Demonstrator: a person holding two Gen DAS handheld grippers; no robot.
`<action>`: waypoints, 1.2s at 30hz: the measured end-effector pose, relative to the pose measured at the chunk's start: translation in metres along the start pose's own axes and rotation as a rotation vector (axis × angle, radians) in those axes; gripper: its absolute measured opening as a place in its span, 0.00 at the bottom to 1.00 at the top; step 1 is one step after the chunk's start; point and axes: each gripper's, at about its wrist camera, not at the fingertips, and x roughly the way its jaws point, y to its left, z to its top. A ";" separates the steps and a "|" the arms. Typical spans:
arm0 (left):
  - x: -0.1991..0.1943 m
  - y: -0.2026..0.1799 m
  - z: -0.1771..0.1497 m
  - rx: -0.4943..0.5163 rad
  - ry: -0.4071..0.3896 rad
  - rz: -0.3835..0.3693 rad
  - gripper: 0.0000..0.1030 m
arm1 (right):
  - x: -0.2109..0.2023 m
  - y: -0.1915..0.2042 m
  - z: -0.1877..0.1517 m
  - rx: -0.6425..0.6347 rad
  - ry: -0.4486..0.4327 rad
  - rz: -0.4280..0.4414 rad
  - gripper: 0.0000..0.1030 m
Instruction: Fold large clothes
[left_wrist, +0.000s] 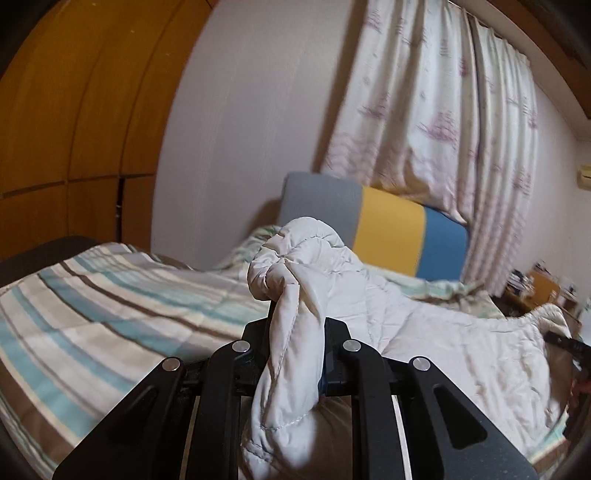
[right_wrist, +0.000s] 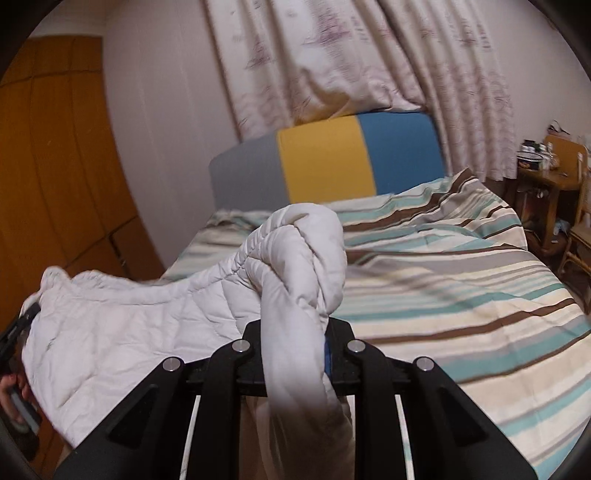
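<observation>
White quilted padded jacket (left_wrist: 424, 343) is held bunched at frame centre by both left gripper (left_wrist: 295, 332) and right gripper (right_wrist: 295, 328), jaws clamped narrow on fabric, spanning above striped bedspread (right_wrist: 461, 295); likely light, soft, slippery, so seams are better gripped.

Home bedroom. Bed (right_wrist: 461, 280) with striped cover in teal, brown and cream, padded headboard (right_wrist: 332, 162) in grey, yellow and blue panels. Patterned curtains (left_wrist: 443, 110) hang behind the headboard. Wooden wardrobe (left_wrist: 74, 110) fills the left wall. Cluttered wooden side table (right_wrist: 550, 173) and a rattan chair (right_wrist: 576, 243) stand to the right of the bed. Air conditioner (left_wrist: 583, 177) high on the wall.
</observation>
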 end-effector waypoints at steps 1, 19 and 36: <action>0.009 -0.002 0.001 0.001 0.002 0.019 0.16 | 0.011 -0.003 0.003 0.015 -0.005 -0.013 0.16; 0.162 0.000 -0.086 0.100 0.344 0.316 0.19 | 0.172 -0.036 -0.061 -0.015 0.271 -0.261 0.31; 0.187 -0.016 -0.103 0.193 0.459 0.371 0.31 | 0.215 -0.021 -0.088 -0.151 0.398 -0.416 0.44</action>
